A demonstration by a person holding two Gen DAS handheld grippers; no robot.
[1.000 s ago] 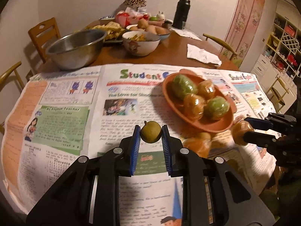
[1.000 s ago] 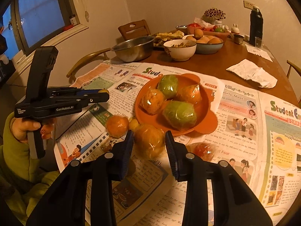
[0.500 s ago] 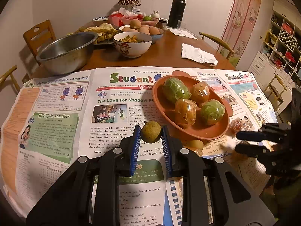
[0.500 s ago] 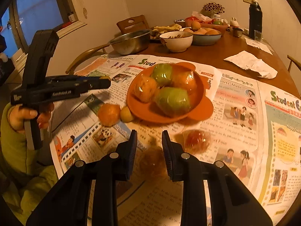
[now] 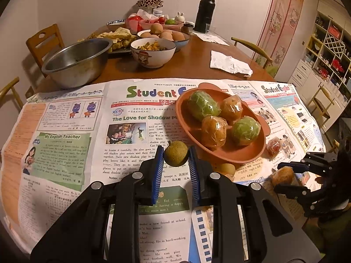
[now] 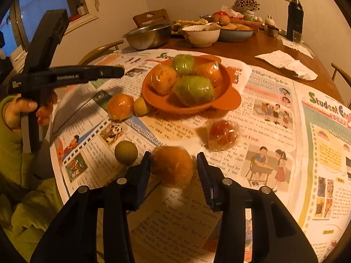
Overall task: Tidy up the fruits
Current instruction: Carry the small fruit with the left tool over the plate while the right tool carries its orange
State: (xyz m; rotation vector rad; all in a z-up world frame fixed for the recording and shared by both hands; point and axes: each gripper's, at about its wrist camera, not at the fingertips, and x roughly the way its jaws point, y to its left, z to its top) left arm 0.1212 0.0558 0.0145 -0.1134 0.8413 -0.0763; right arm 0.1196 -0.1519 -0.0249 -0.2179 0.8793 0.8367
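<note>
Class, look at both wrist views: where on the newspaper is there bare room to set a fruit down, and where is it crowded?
Free: the newspaper left of the orange plate, below the steel bowl; also the sheet right of the plate, below the white napkin. Crowded: the near rim of the plate, where loose wrapped fruits lie and the right gripper works.

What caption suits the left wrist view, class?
Left gripper pinches a small brown fruit above newspaper, beside an orange plate of wrapped fruit.
</note>
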